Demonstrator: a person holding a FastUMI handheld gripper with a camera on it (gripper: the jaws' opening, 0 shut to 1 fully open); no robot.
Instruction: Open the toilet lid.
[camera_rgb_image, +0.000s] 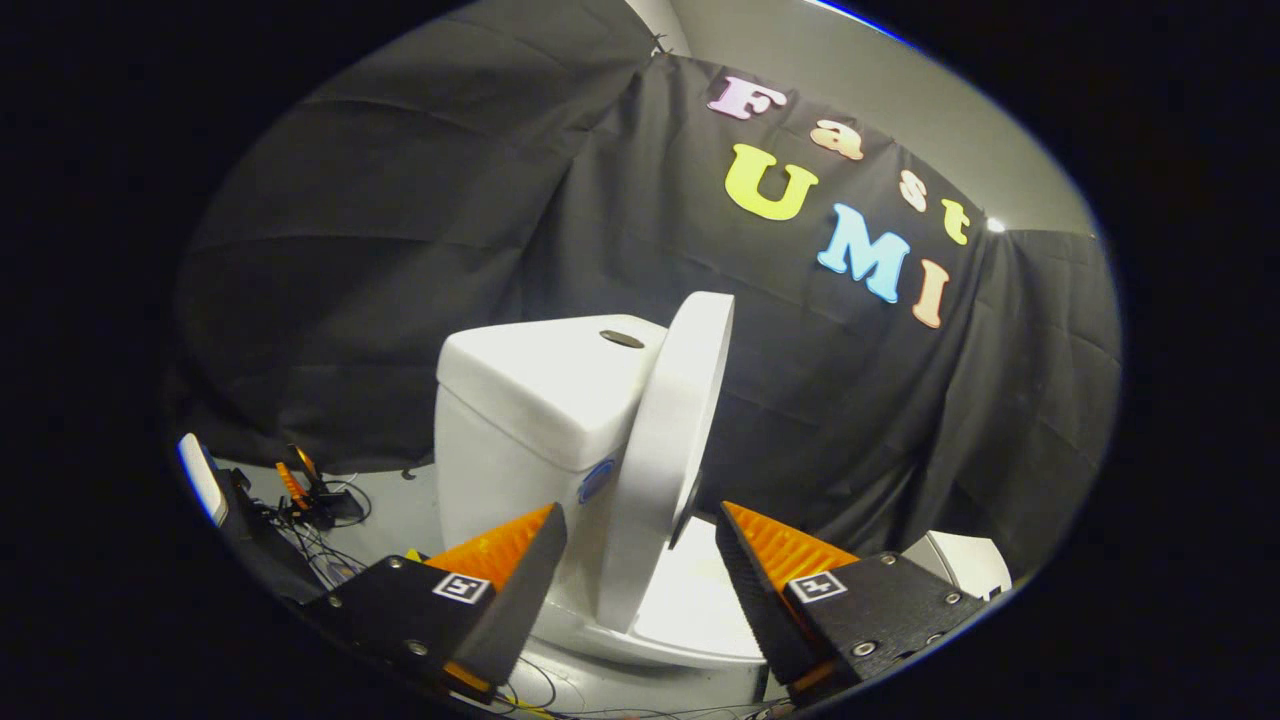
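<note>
The toilet lid (668, 460), a smooth, glossy white oval slab, was found raised nearly upright against the boxy white cistern (535, 420), on whose top a round flush button (621, 339) was set. The gripper (640, 525) was held tilted, its ridged, wedge-shaped fingers spread apart and clamped on nothing; the lid's lower edge was seen between them. Black cloth was draped behind the cistern, and loose cables (310, 500) were noted on the pale floor beside it.

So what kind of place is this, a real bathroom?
Probably not: it looks like a staged recording booth. A toilet with its lid raised stands against black cloth walls, with loose cables on the floor. The gripper is open.
</note>
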